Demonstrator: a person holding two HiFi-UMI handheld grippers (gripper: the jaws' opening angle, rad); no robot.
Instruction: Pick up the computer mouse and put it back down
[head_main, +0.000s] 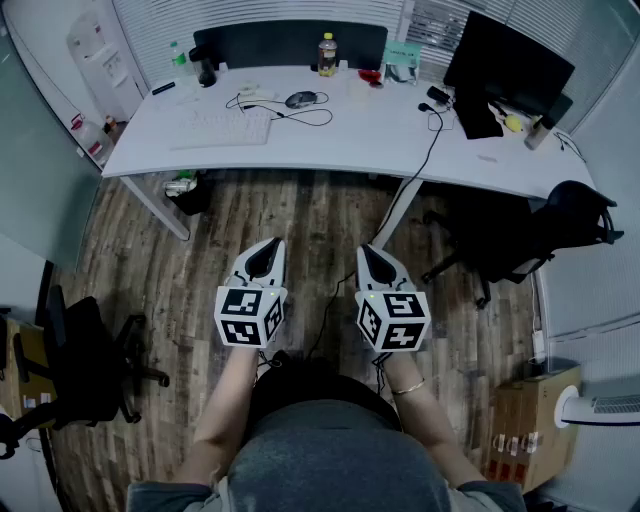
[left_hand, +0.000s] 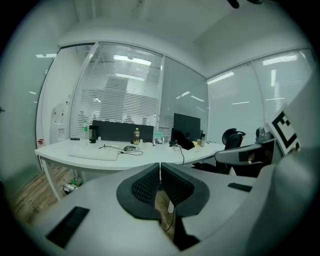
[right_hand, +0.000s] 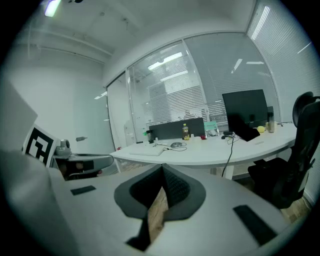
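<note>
At the lower middle of the head view, the person holds the left gripper (head_main: 273, 245) and the right gripper (head_main: 367, 252) side by side over the wooden floor (head_main: 310, 215). Both point toward the top of the frame and are well apart from the white desk (head_main: 380, 140). In the left gripper view the two dark ribbed pads meet at their tips, so the jaws are together and nothing is between them. In the right gripper view the jaws are pressed together in the same way and are also empty; only a strip of floor shows below the pads.

The computer mouse (head_main: 300, 98) lies on the desk in the upper middle of the head view, and neither gripper touches it. Its dark cable (head_main: 310, 118) makes loops just below it in the frame. A white keyboard (head_main: 225, 127) lies to the left of the mouse, near it. A bottle (head_main: 327, 55) with a yellow cap stands above and right of the mouse, near the far edge of the desk. A black monitor (head_main: 500, 60) stands at the upper right. A black office chair (head_main: 520, 235) stands on the floor at the right, below the desk.
</note>
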